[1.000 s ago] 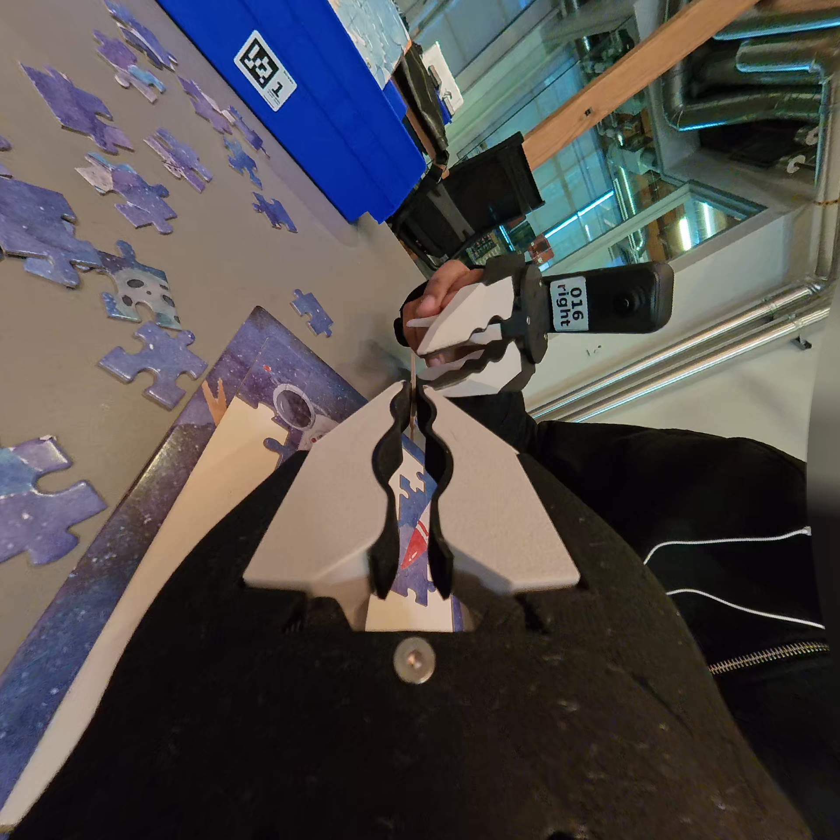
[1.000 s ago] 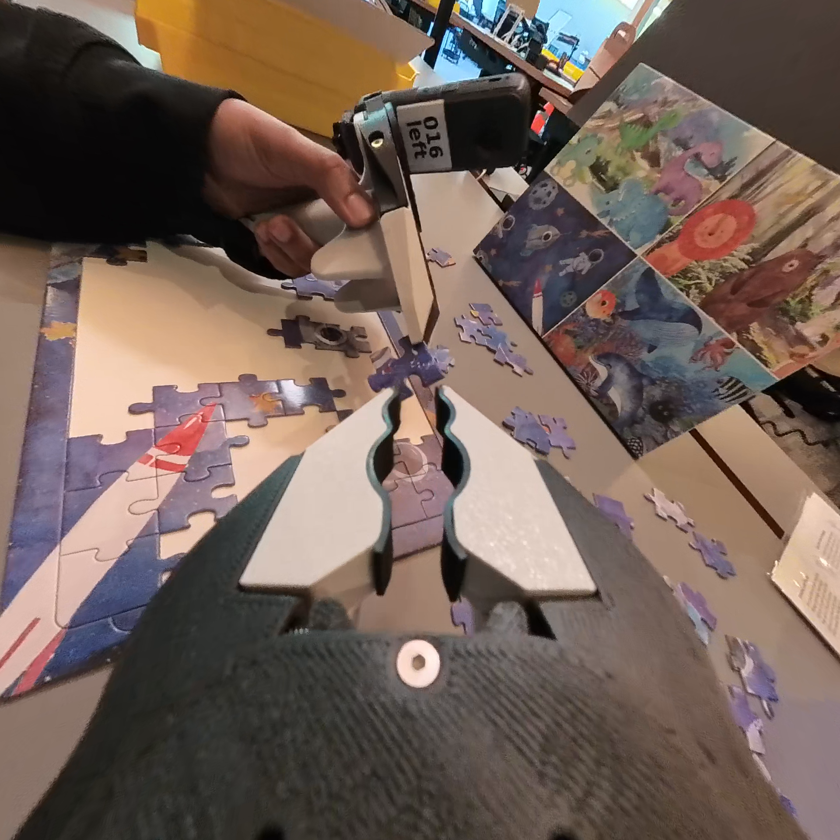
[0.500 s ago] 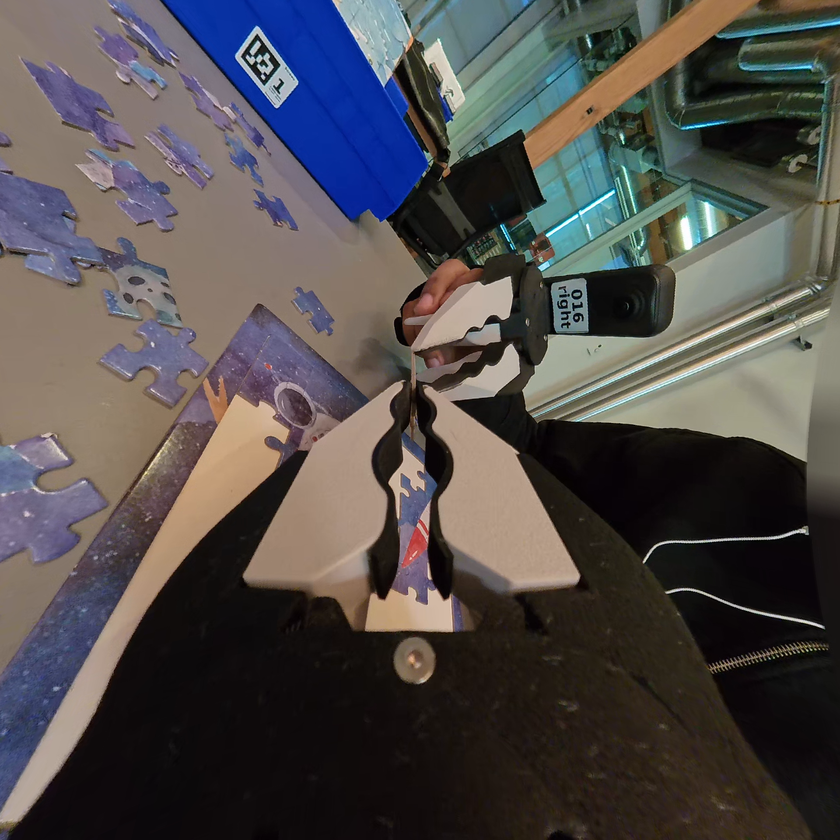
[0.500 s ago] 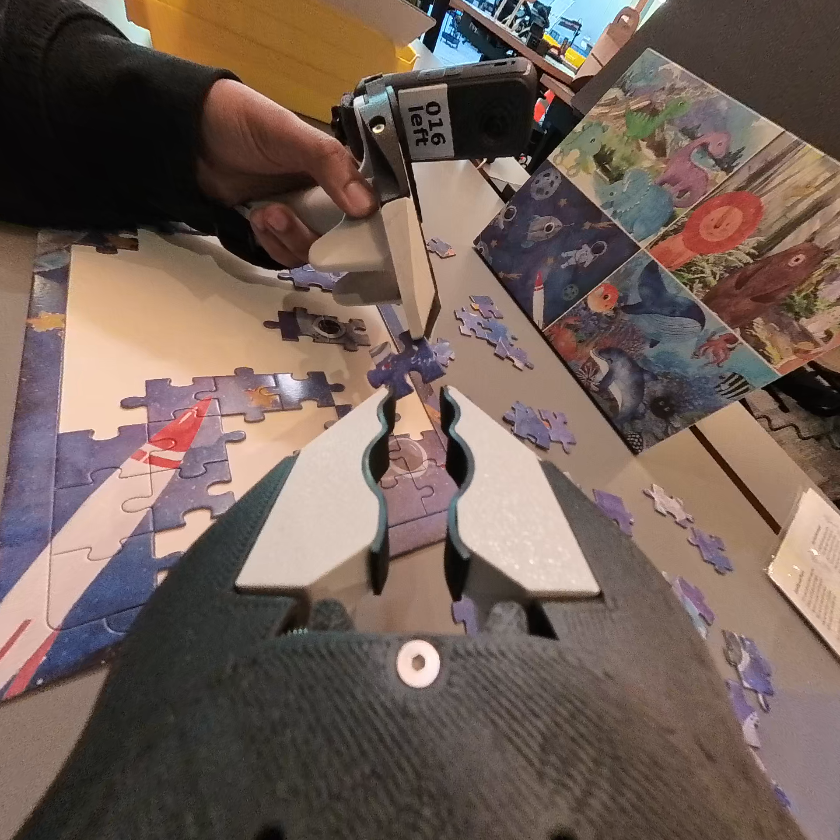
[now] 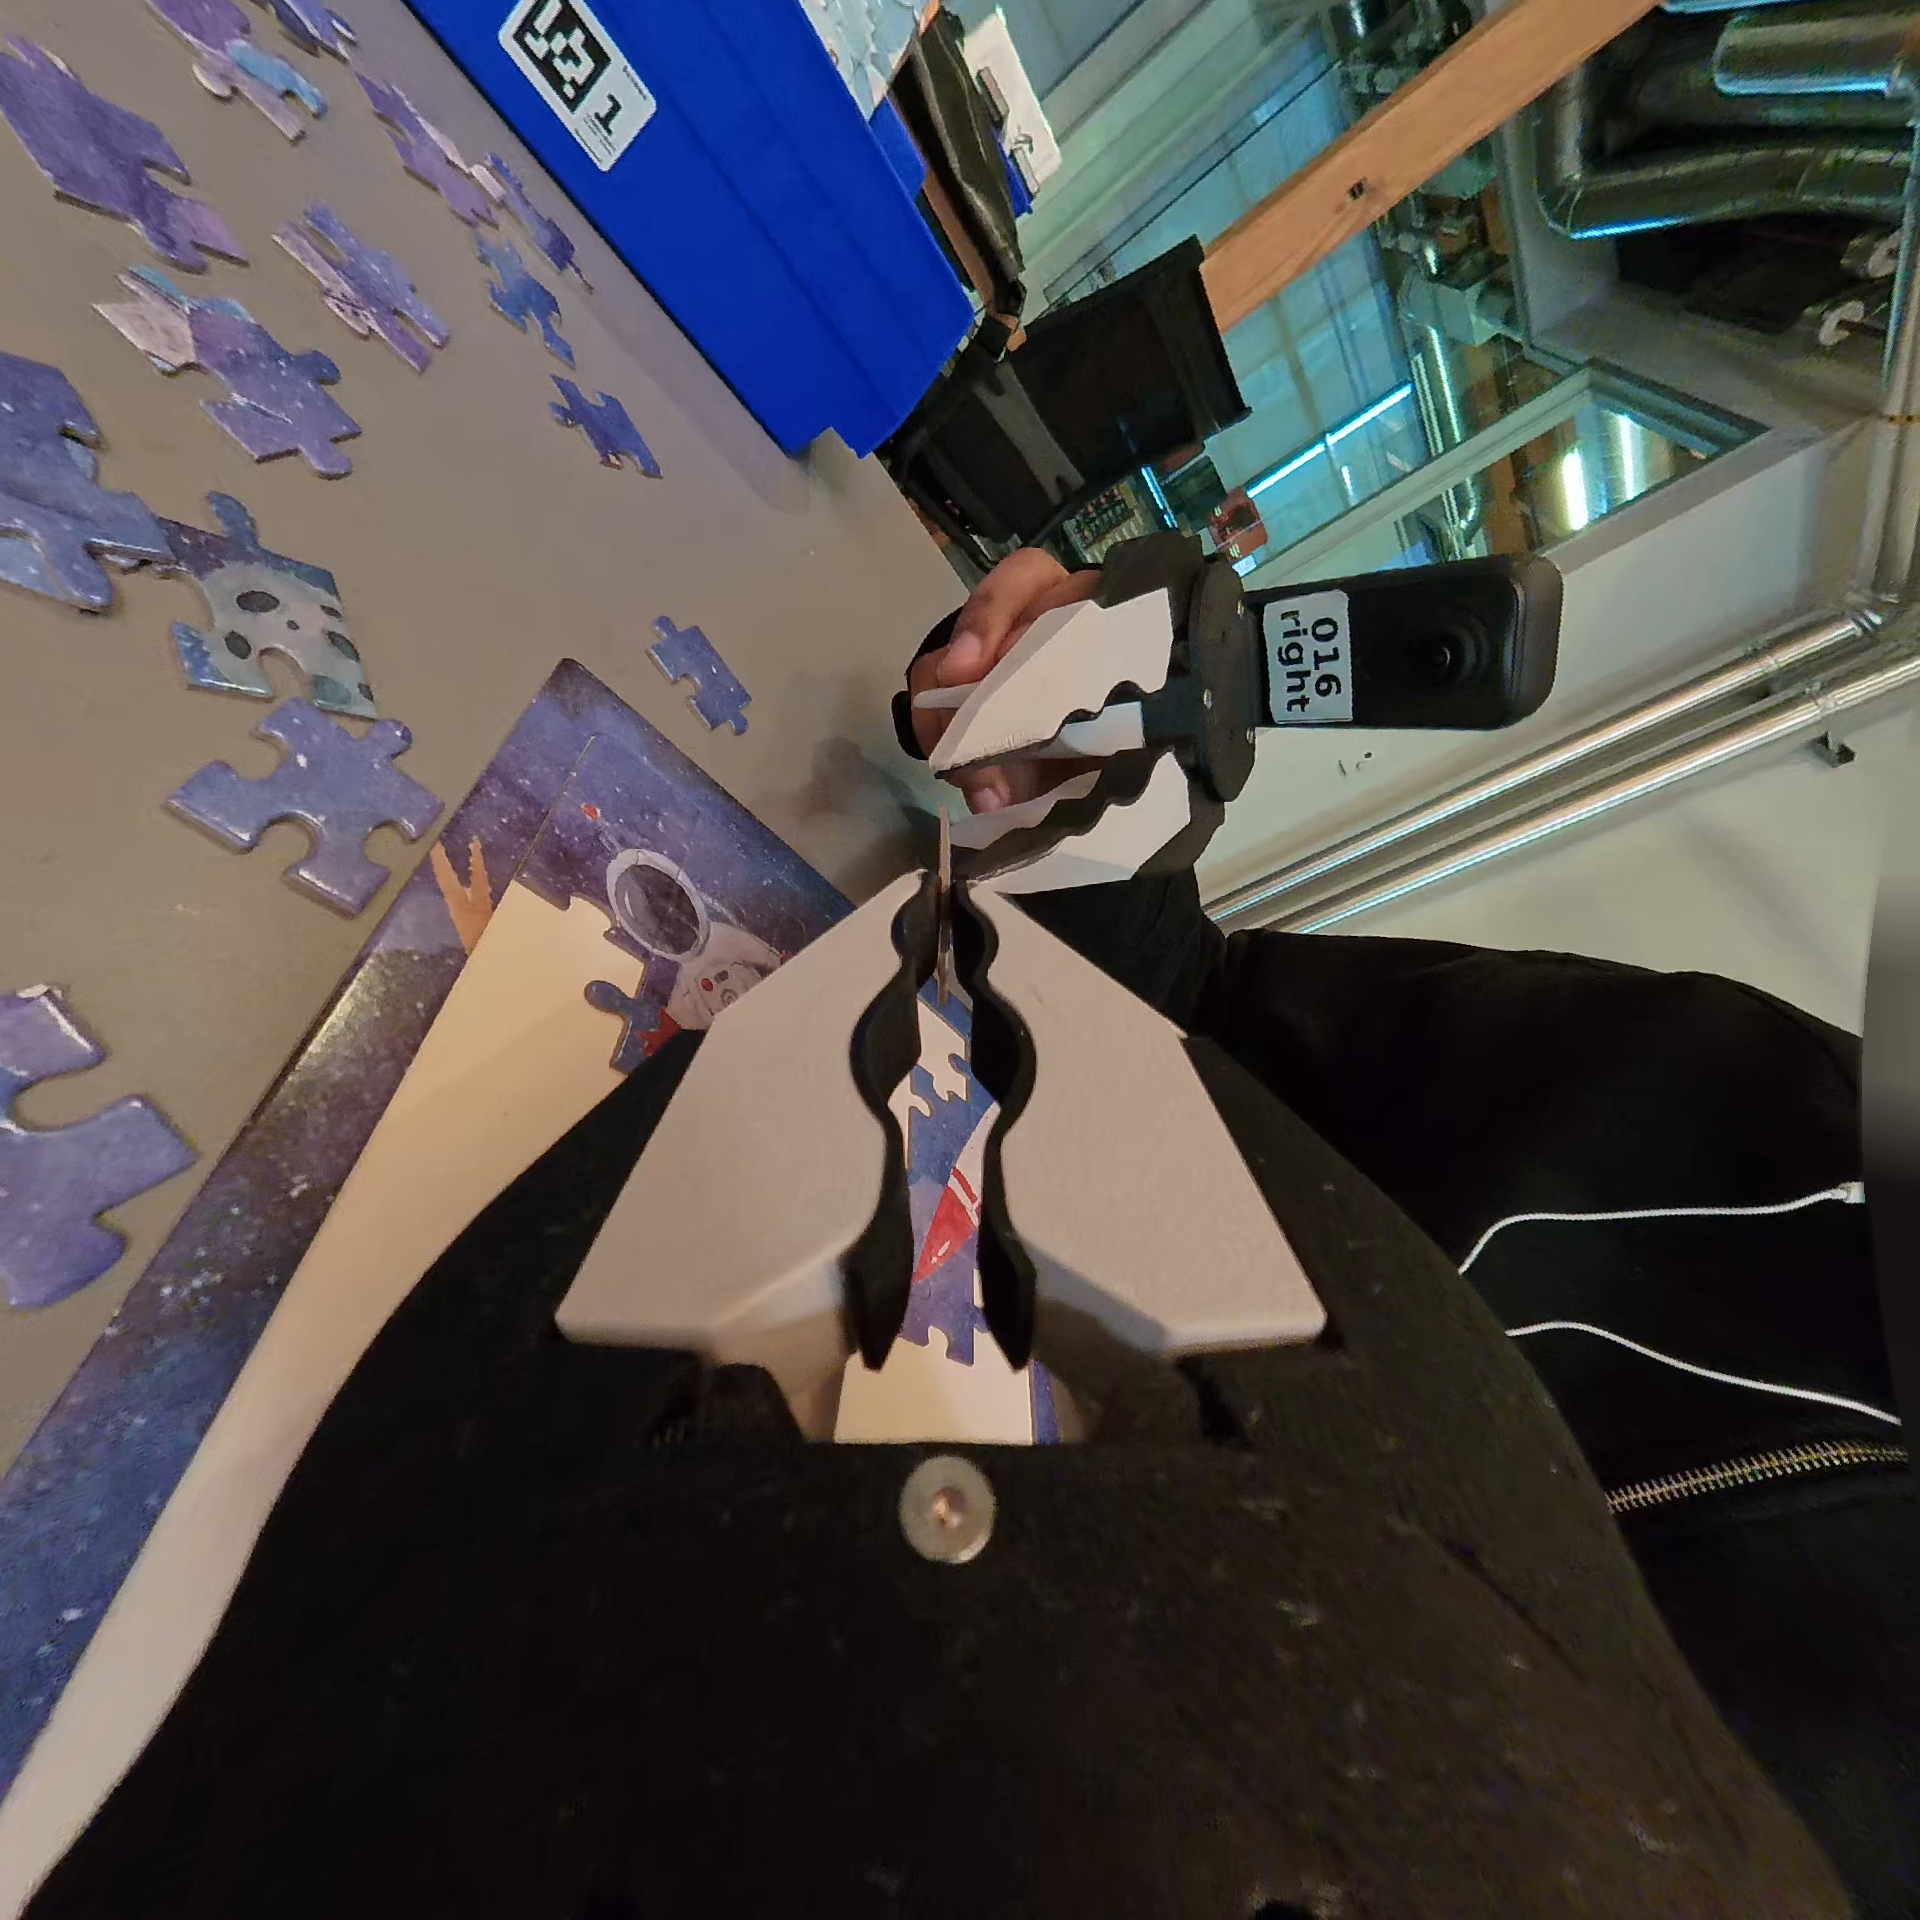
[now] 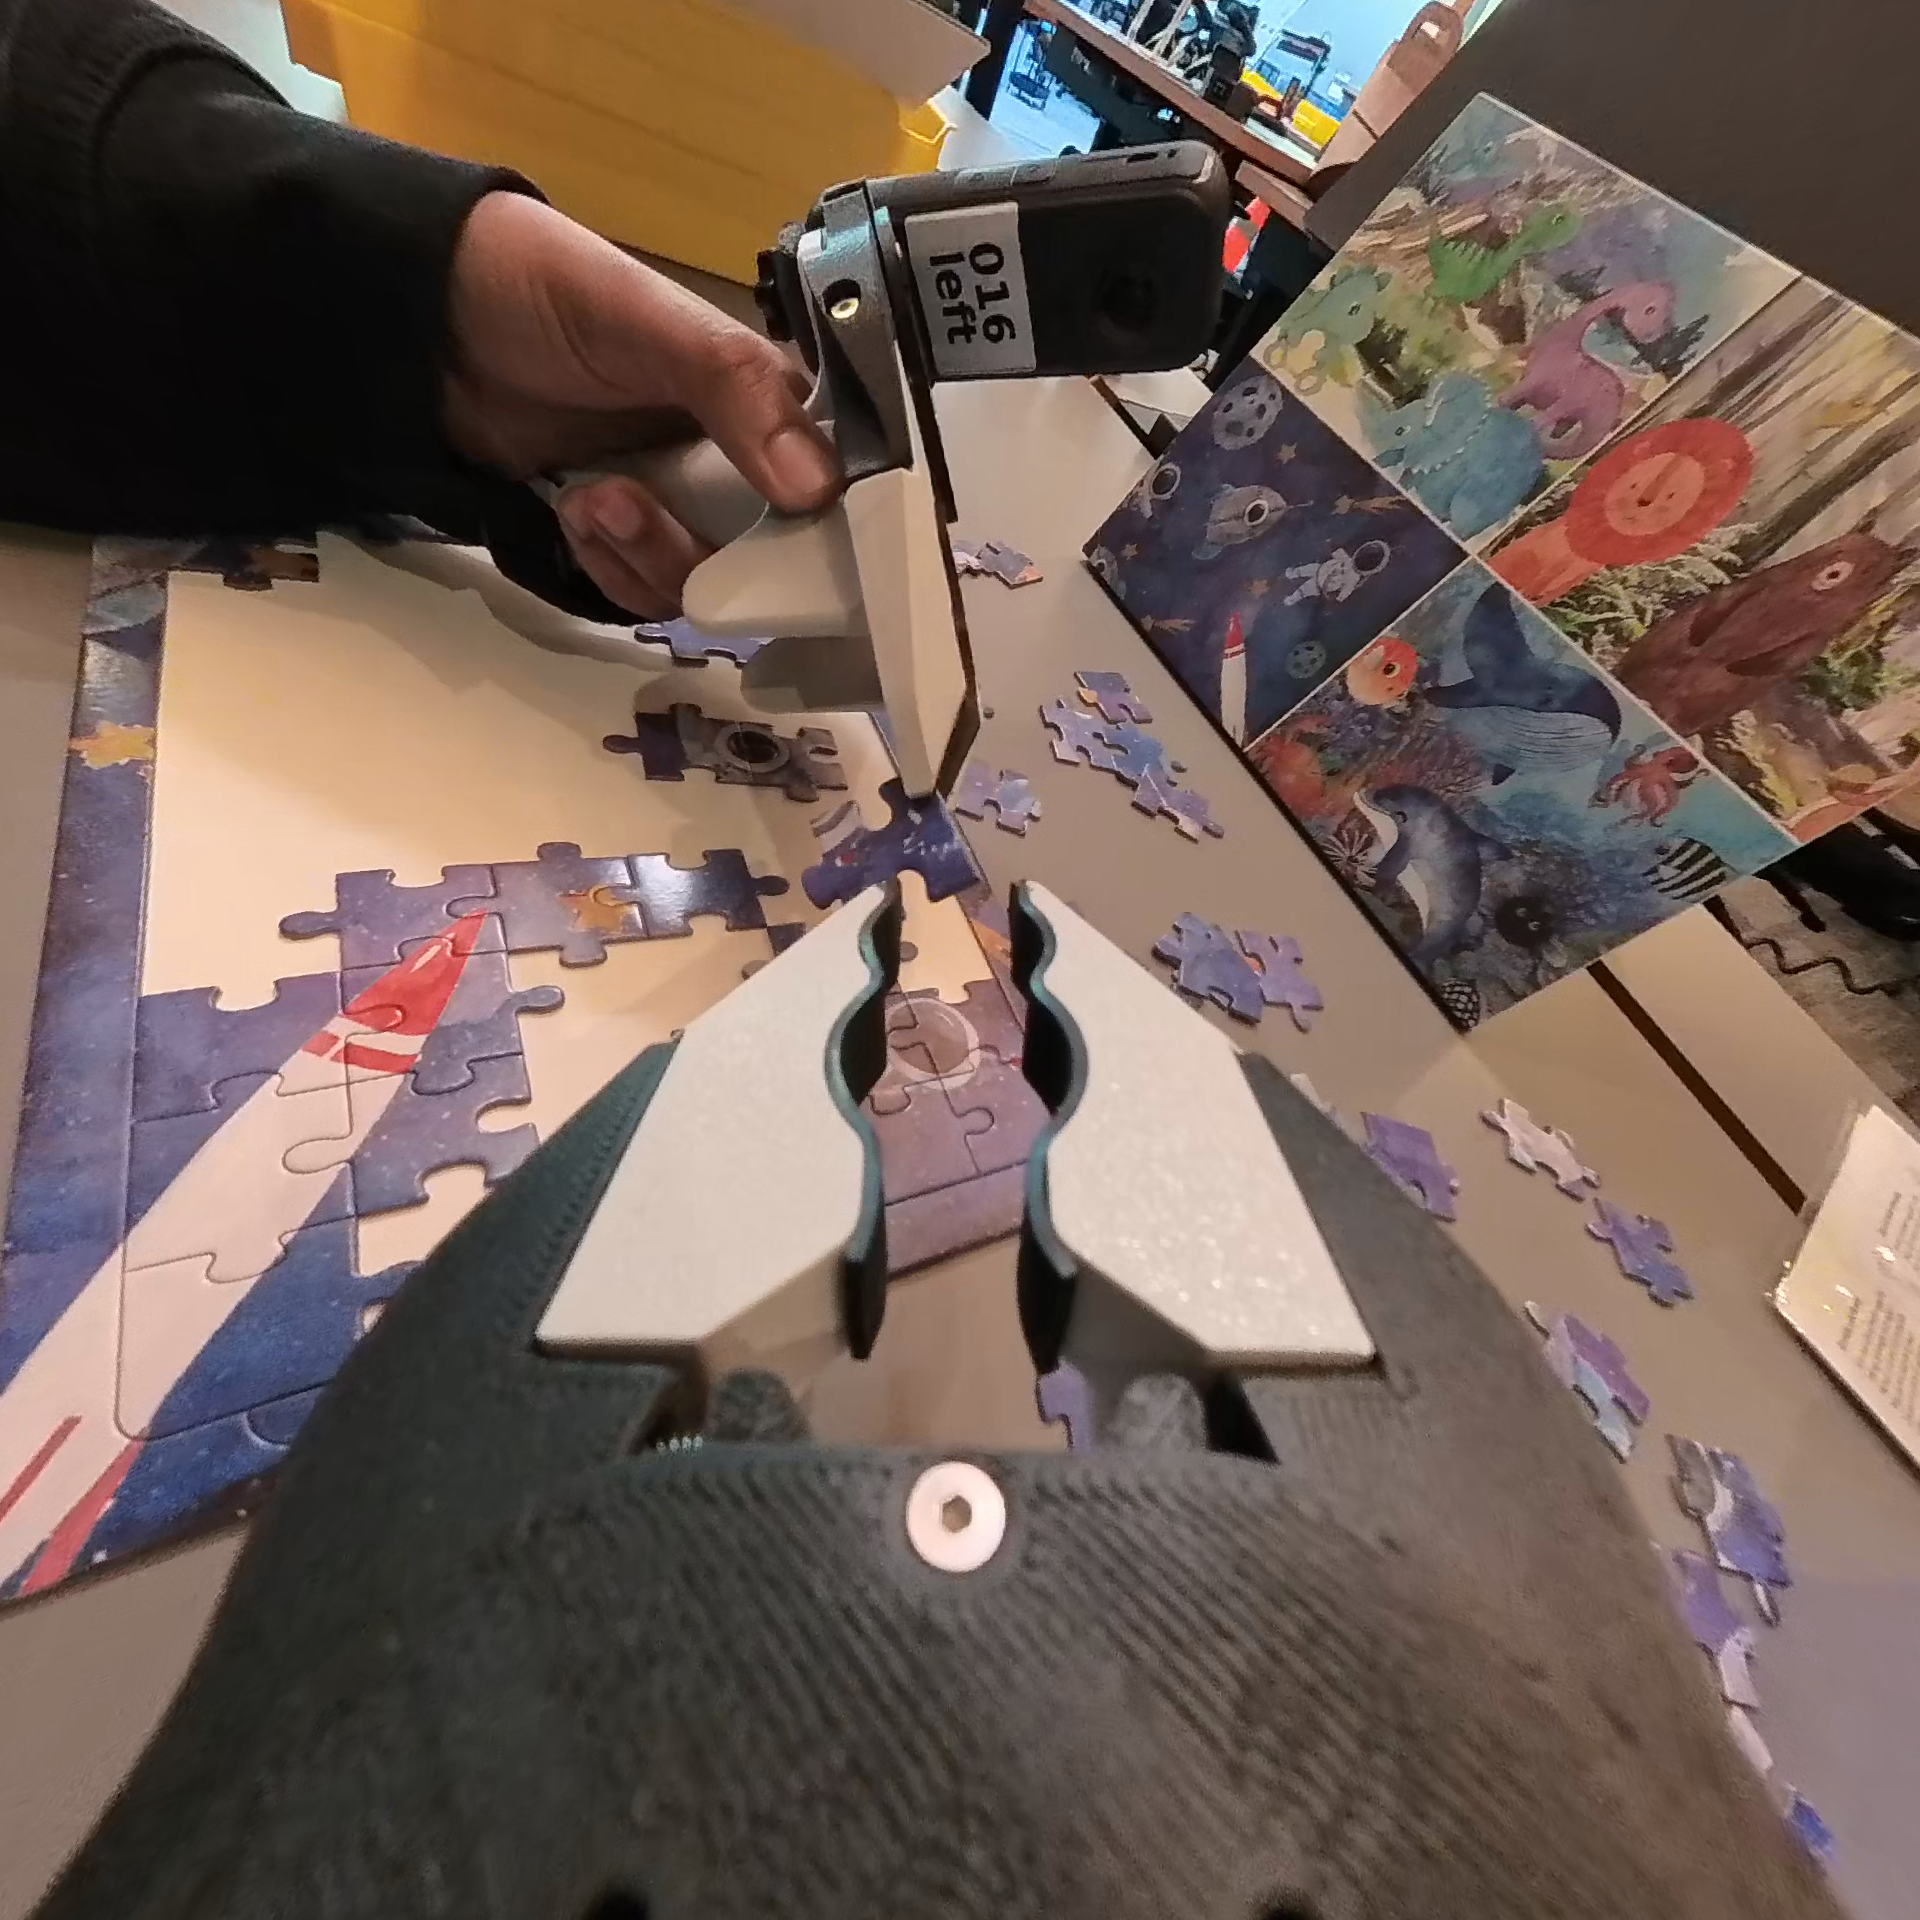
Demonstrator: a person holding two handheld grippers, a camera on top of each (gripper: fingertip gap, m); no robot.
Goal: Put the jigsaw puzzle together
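Pinching a blue puzzle piece [image 6: 894, 847] edge-on, left gripper [image 5: 943, 894] jaws are clamped. Right gripper [image 6: 951, 904] at 6 o'clock of the piece, jaws narrowly apart and bare, above the puzzle board [image 6: 312, 727].

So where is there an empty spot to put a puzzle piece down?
The cream bottom of the puzzle tray is bare between the starry border and the lone grey piece. The grey table is bare between the left tongs and the picture box. Loose pieces crowd the box's foot.
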